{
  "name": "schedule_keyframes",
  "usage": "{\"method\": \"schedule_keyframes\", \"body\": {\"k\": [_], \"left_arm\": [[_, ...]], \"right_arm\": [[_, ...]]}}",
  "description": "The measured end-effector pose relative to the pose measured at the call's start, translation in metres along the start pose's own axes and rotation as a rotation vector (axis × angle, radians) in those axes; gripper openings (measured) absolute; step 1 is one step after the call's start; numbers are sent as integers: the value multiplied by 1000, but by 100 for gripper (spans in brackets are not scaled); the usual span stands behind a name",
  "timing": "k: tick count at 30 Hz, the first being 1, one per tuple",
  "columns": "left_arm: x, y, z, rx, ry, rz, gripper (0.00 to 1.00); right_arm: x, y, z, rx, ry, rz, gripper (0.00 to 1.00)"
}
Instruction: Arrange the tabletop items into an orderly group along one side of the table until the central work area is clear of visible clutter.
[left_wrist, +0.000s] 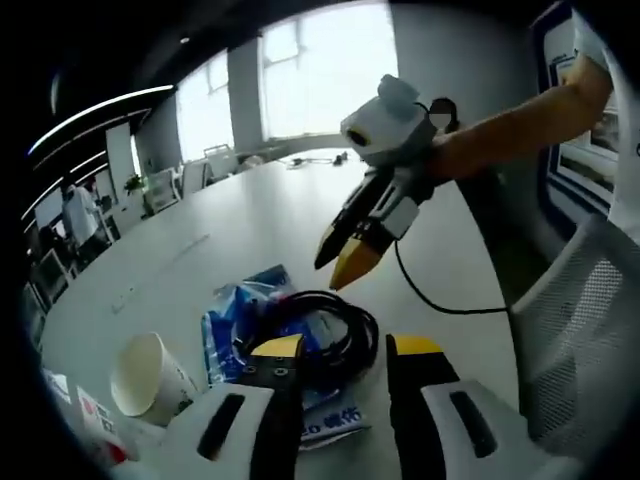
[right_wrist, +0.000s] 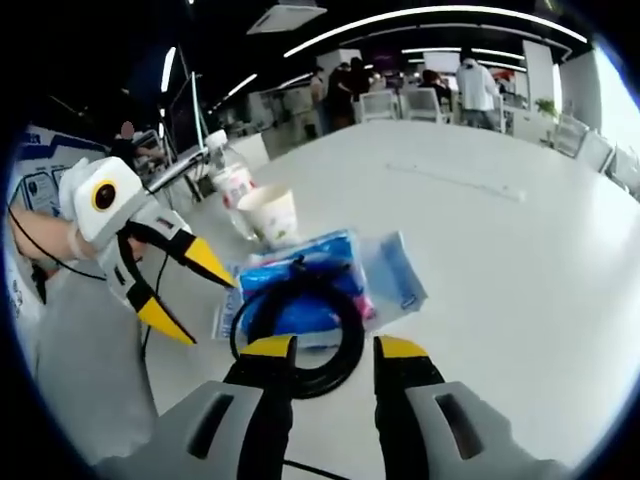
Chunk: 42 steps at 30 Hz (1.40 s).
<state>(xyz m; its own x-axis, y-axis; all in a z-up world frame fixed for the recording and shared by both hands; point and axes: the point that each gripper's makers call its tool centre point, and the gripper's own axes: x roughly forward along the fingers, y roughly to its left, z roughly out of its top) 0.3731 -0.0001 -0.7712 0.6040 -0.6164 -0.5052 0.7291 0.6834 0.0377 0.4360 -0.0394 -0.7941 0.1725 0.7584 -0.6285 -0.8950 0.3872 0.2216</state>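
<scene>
A black coiled cable (left_wrist: 365, 325) lies on a blue plastic packet (left_wrist: 228, 322) on the white table (left_wrist: 250, 210). A white paper cup (left_wrist: 150, 375) stands beside them, with a red-labelled bottle (left_wrist: 95, 420) past it. My left gripper (left_wrist: 345, 350) hovers open just before the coil. My right gripper (left_wrist: 335, 275) comes in from the far side, pointing down at the coil. In the right gripper view my right gripper (right_wrist: 335, 348) is open over the cable (right_wrist: 352, 335) and the packet (right_wrist: 330, 250). The left gripper (right_wrist: 210, 312) is open beside them, and the cup (right_wrist: 268, 213) and bottle (right_wrist: 228, 180) stand behind.
The white table (right_wrist: 500, 250) stretches wide and bare beyond the items. A grey mesh chair (left_wrist: 580, 330) stands at the table's edge. More chairs and people (right_wrist: 475, 85) are far off across the room.
</scene>
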Motion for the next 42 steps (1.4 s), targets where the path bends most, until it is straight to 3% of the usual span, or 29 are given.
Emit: {"method": "schedule_keyframes", "body": {"k": [9,12,15,16,18,21,22,23,27,42], "left_arm": [[9,-1,-8,-2,29,-18,28],[9,-1,-11,34,49,-17,29],[4,6,-10,106,66,25,28],[4,7,-11,101,73,37,28],[3,11,-11,-9,77,65,27],[1,30,-9,-77,68,163,23],[0,33,-13,-127,94,181,22],[3,36,-11,-159,80,184,21],[4,40,-18,-156,142,203,17],[12,48,-23,-157,223,231,11]], "right_arm": [[16,-9,-4,3,36,-30,24],[21,-8,-4,-5,43,-24,24],[22,-5,-2,0,37,-15,24],[22,-5,-2,2,40,-15,24],[22,-5,-2,-5,40,-14,24],[22,-6,-2,0,40,-15,24],[22,-7,-3,-1,41,-18,24],[21,-8,-4,-2,47,-22,24],[20,-7,-8,-14,56,-19,22],[21,-6,-12,-23,63,-22,20]]}}
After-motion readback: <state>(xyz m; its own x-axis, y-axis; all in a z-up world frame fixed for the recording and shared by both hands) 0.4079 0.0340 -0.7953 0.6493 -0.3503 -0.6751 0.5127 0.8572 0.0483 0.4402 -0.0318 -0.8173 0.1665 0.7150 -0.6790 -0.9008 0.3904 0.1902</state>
